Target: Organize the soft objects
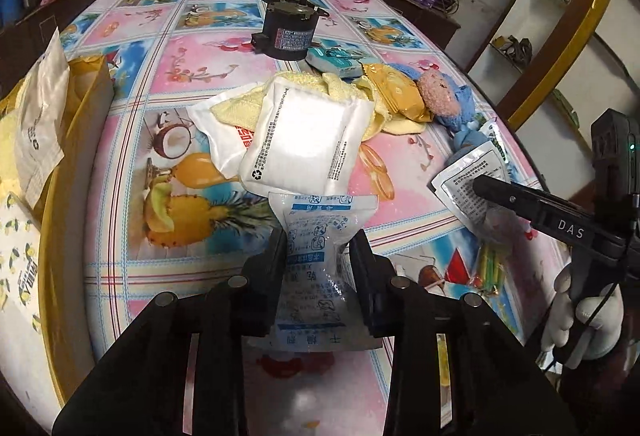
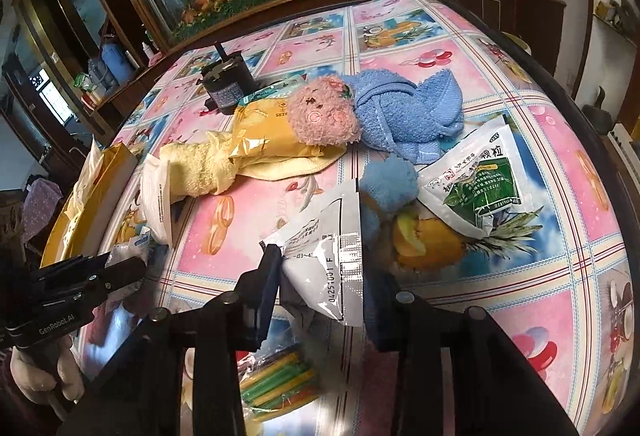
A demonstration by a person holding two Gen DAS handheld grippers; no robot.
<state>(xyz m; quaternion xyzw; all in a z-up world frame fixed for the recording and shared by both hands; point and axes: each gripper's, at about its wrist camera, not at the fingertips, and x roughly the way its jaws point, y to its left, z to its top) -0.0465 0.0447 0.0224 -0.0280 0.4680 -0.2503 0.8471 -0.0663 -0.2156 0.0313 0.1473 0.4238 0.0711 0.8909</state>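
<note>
Left gripper (image 1: 318, 252) clenched on a translucent white sachet with blue print (image 1: 316, 232), held at its middle, just above the table (image 1: 192, 84) with its pink fruit-pattern cloth. Right gripper (image 2: 320, 276) clenched on a silver foil sachet with black print (image 2: 328, 264), near a pack of coloured sticks (image 2: 280, 380). Behind: white padded pouch (image 1: 308, 140) lying on a yellow towel (image 1: 240, 108); blue towel bear with pink plush head (image 2: 384, 112); green-printed sachet (image 2: 476, 180); black cylindrical motor (image 1: 290, 28). Yellow box (image 1: 60, 140) at left edge.
</note>
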